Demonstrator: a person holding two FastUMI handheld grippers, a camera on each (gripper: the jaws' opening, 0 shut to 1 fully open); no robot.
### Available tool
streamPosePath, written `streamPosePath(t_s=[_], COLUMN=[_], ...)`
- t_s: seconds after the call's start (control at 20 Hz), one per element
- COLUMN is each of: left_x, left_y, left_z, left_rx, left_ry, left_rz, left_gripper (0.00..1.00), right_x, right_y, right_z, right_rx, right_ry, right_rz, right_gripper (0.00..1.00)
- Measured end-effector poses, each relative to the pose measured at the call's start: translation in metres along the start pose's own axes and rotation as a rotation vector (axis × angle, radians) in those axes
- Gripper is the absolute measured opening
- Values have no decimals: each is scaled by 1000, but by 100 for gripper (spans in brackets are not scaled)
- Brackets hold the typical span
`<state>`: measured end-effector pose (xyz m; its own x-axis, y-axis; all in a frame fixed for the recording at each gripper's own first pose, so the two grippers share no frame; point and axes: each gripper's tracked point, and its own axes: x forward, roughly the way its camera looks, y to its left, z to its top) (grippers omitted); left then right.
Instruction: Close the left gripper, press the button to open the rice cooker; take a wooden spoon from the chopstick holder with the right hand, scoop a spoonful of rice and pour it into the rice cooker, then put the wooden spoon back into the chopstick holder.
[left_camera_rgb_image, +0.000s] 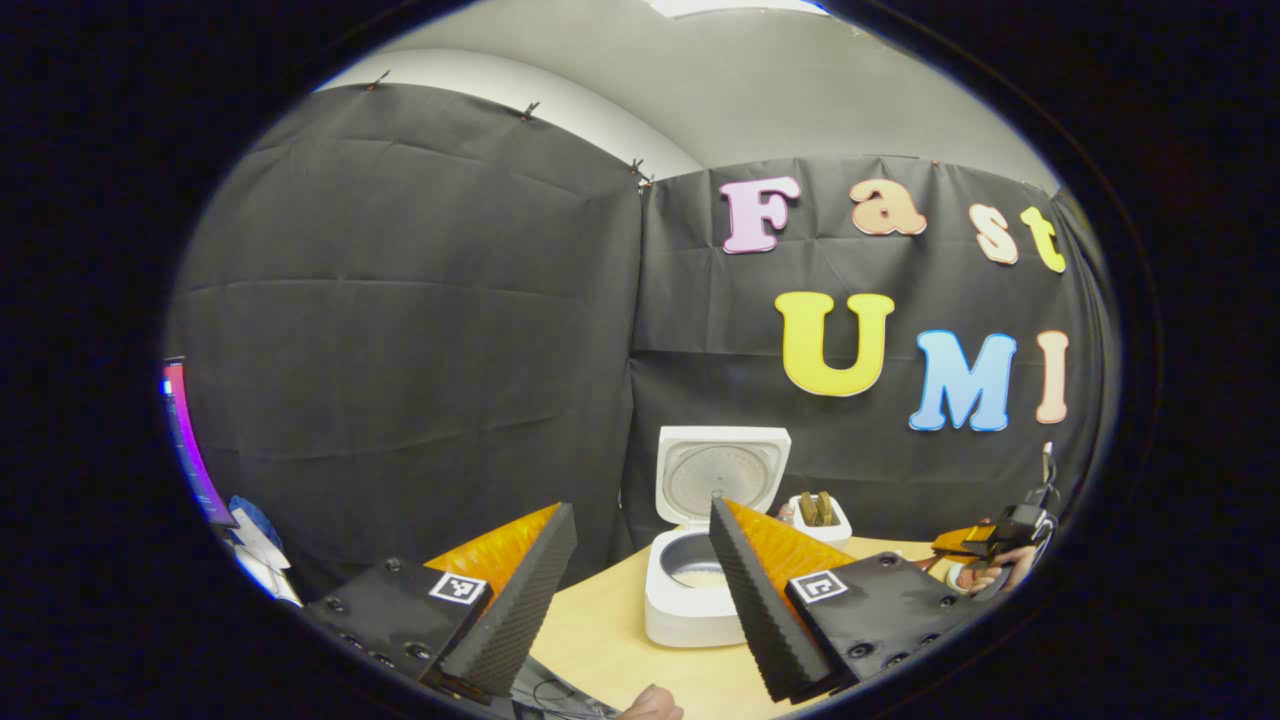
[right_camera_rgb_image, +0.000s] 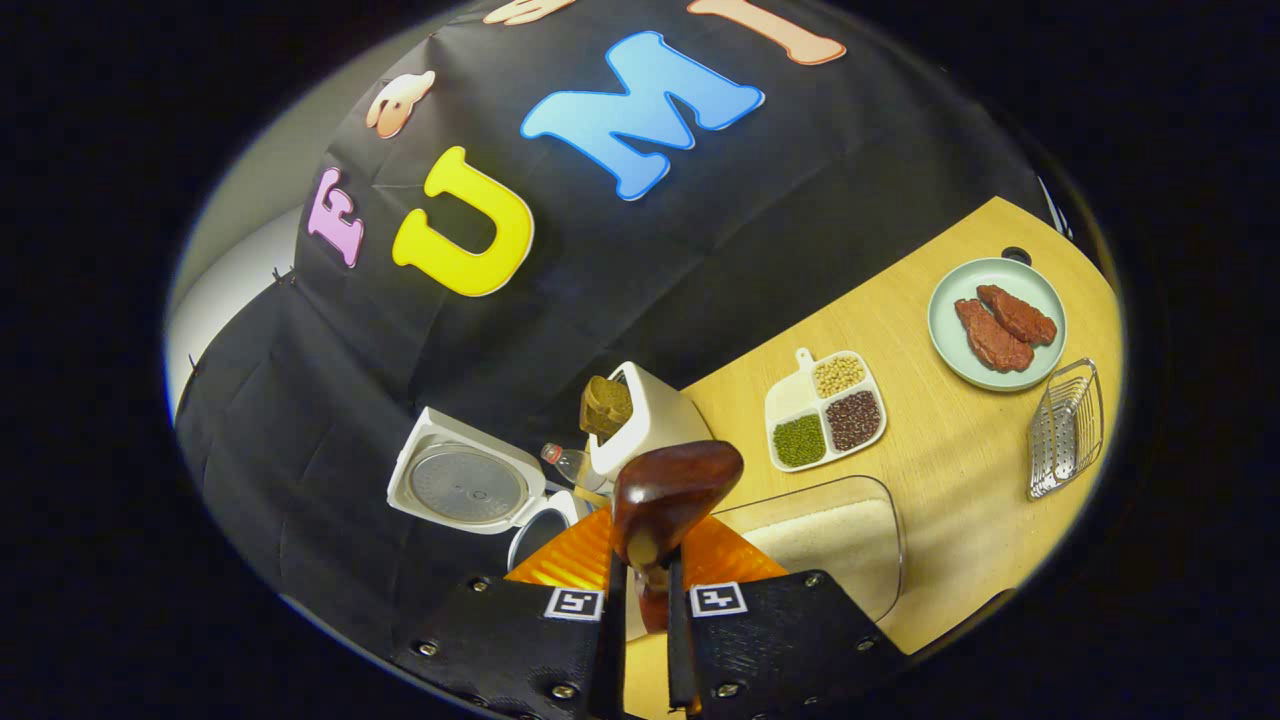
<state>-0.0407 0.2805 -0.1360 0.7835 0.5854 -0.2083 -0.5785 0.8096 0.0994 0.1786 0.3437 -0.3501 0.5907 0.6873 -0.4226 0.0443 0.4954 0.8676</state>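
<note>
Already the rice cooker (left_camera_rgb_image: 700, 560) stands open at lower centre of the left gripper view, lid up and some rice in the pot, and the left hand-held gripper (left_camera_rgb_image: 640, 590) hangs in front of it with its fingers spread wide and nothing between them. In the right gripper view the right hand-held gripper (right_camera_rgb_image: 645, 600) is clamped on the handle of the wooden spoon (right_camera_rgb_image: 670, 495), whose bowl rises at centre frame, above the clear tub of rice (right_camera_rgb_image: 840, 535) at lower right. The chopstick holder (right_camera_rgb_image: 650, 420) sits just behind, beside the cooker's lid. The grip looks narrow and low on the handle, so the spoon may well swivel when loaded, spilling grains on the bench (right_camera_rgb_image: 960, 450). A tilted carry towards the cooker at lower left could also shed rice, or clip the holder.
</note>
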Motion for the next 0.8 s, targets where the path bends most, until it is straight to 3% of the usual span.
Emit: streamPosePath(t_s=[0.5,0.8], left_x=[-3,3], left_y=[69,106], left_z=[3,-4], left_rx=[-12,-3], left_ry=[-10,5], left_rz=[68,125], left_gripper=[93,96], right_x=[47,118], right_y=[131,181], right_z=[-35,-80], right_rx=[-17,-99], right_ry=[31,61], right_rz=[149,151], right_gripper=[17,17])
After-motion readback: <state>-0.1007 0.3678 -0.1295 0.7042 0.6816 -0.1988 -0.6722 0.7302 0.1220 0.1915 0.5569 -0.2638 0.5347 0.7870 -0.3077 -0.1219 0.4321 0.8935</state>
